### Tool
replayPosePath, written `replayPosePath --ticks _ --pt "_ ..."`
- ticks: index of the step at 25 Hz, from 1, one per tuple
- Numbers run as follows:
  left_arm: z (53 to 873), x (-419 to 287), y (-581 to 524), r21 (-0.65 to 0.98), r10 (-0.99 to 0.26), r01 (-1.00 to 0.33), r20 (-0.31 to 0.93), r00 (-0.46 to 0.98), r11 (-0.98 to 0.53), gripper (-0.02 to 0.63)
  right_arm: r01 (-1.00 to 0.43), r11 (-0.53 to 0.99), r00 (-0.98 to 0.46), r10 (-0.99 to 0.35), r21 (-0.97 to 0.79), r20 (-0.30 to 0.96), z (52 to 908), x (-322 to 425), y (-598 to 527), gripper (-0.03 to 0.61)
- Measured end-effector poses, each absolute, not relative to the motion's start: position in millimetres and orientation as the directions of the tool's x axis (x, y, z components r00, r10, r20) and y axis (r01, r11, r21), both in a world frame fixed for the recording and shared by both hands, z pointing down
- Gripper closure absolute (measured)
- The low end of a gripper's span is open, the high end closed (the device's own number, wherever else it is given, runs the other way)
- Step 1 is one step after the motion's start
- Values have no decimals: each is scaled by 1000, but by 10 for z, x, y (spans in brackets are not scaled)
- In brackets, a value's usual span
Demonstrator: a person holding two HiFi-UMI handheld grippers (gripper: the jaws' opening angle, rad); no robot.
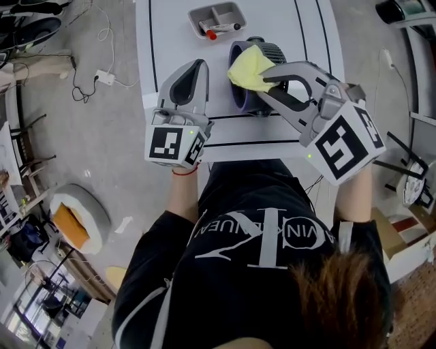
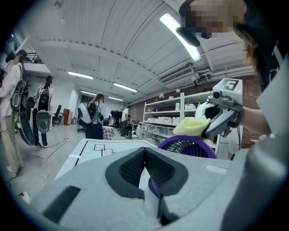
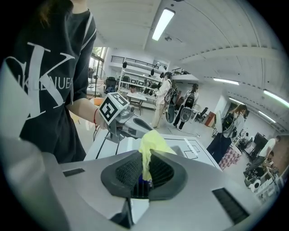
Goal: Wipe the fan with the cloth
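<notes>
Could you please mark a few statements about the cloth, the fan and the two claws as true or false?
The right claw grips the crumpled yellow cloth. True.
The left claw holds the purple plastic fan. False: it is shut on nothing, beside the fan.
A shallow grey tray lies on the white table beyond the fan. True.
The cloth lies flat on the table. False: the right claw holds it over the fan.
</notes>
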State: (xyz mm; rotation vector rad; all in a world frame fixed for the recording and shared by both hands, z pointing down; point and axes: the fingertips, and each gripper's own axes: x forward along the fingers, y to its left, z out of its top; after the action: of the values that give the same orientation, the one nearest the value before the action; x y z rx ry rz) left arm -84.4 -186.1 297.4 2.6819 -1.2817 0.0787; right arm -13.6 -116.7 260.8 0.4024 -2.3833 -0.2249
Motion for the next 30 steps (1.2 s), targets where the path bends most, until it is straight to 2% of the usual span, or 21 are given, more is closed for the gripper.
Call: replayPosePath --ticks 12,30 --pt "2978 -869 -1546 111 -741 -751 125 660 -651 604 -318 913 -686 -408 257 602 2741 -191 -849 548" --pt "3063 -1004 -1221 113 -729 -743 147 669 -659 604 -382 888 -635 -454 258 625 3077 -299 -577 546"
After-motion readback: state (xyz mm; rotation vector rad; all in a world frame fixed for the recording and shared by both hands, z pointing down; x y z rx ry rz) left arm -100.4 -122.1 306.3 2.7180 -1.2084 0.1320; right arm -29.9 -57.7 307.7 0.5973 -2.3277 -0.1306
